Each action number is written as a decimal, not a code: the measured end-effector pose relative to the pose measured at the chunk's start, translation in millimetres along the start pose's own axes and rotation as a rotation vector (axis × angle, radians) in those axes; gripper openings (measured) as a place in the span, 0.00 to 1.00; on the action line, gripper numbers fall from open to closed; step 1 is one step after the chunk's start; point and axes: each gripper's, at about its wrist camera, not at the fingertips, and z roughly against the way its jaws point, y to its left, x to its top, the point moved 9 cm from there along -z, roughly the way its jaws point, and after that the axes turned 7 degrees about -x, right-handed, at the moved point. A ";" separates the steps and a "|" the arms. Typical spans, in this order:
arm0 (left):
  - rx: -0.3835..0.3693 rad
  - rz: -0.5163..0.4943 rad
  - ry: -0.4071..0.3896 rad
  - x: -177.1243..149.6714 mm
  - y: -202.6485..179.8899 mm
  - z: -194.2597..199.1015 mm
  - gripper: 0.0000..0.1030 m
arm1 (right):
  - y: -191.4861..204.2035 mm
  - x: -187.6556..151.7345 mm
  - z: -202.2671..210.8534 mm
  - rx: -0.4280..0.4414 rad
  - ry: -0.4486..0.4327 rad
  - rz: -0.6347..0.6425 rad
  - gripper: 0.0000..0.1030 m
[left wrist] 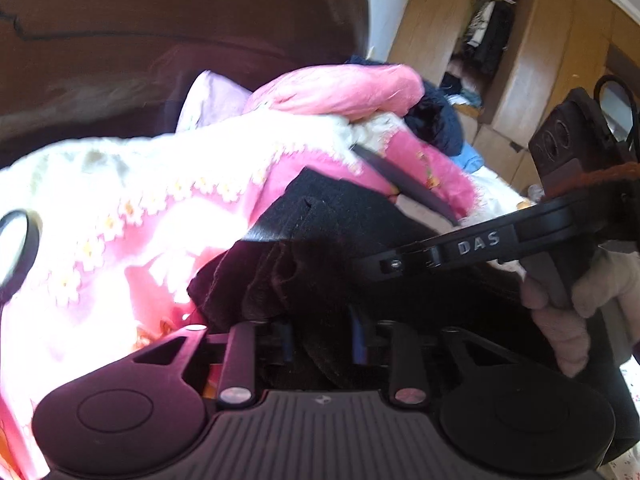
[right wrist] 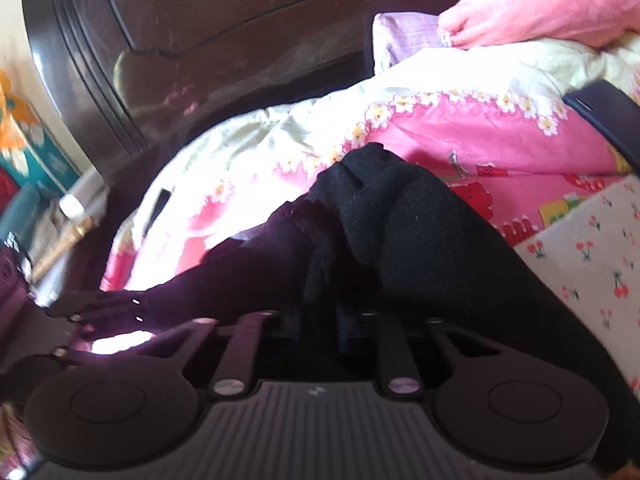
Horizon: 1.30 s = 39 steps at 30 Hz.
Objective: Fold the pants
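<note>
Black pants lie bunched on a pink flowered quilt. In the left wrist view my left gripper is shut on a fold of the pants, the fabric filling the gap between the blue-edged fingers. The right gripper's body, held by a gloved hand, reaches in from the right. In the right wrist view my right gripper is shut on the pants, which bulge up right in front of it. Its fingertips are hidden by the cloth.
A dark wooden headboard stands behind the quilt. A pink blanket and dark clothes are piled at the back. A cherry-print sheet lies to the right. A wooden wardrobe is at far right.
</note>
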 end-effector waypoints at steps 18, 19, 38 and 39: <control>0.089 -0.136 -0.006 9.2 2.4 -13.5 0.35 | -21.8 7.0 5.6 -0.217 -0.121 -0.095 0.25; 0.112 -0.179 -0.011 8.7 -0.7 -6.4 0.36 | -20.2 8.1 18.7 -0.211 -0.166 -0.116 0.26; 0.036 -0.425 0.146 -4.3 -75.7 -37.2 0.36 | -146.1 -194.3 230.0 -0.524 -0.364 -0.726 0.16; 0.036 -0.448 0.137 -0.5 -82.5 -36.3 0.36 | -141.9 -201.9 235.9 -0.526 -0.367 -0.729 0.19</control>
